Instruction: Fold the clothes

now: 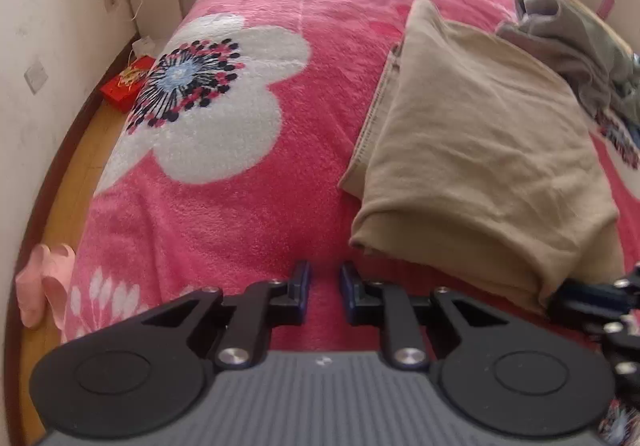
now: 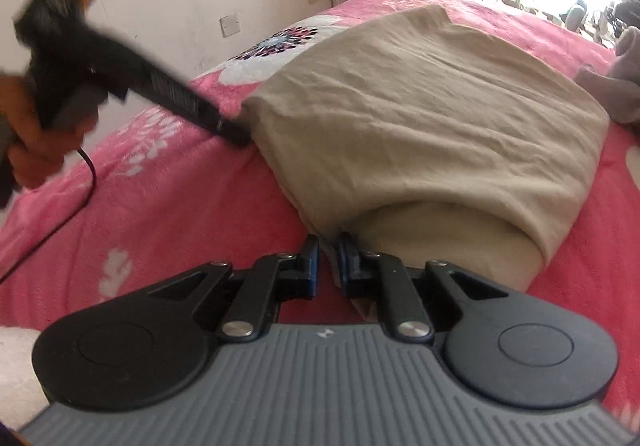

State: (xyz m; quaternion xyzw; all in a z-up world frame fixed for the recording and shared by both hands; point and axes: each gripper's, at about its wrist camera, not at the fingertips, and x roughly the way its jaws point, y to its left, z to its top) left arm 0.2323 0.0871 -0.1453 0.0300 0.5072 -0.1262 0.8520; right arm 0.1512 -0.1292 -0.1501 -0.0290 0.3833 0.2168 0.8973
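The tan cloth (image 1: 480, 150) lies folded on the pink blanket (image 1: 240, 214) w/ big white flowers, on the bed. In the left wrist view the left gripper (image 1: 325, 282) sits low over the blanket, just beside the near left corner of the cloth. Its 2 blue-tipped fingers (image 1: 301, 284) are close together w/ a small gap, & only pink blanket shows in the gap, no cloth. In the right wrist view the right gripper (image 2: 329, 258) is at the near edge of the cloth, & its 2 fingers (image 2: 310, 258) are squeezed on a thin bit of the tan cloth's edge. The top layer of the cloth is lifted a little there, so a paler layer shows under it. In that same view a hand (image 2: 28, 134) holds the left gripper's handle at the left side, blurry, & its tip touches the far left edge of the cloth. A gray heap of clothes (image 1: 576, 42) lies past the tan cloth on the right. A red box (image 1: 124, 84) sits on the wood floor (image 1: 80, 174) by the wall
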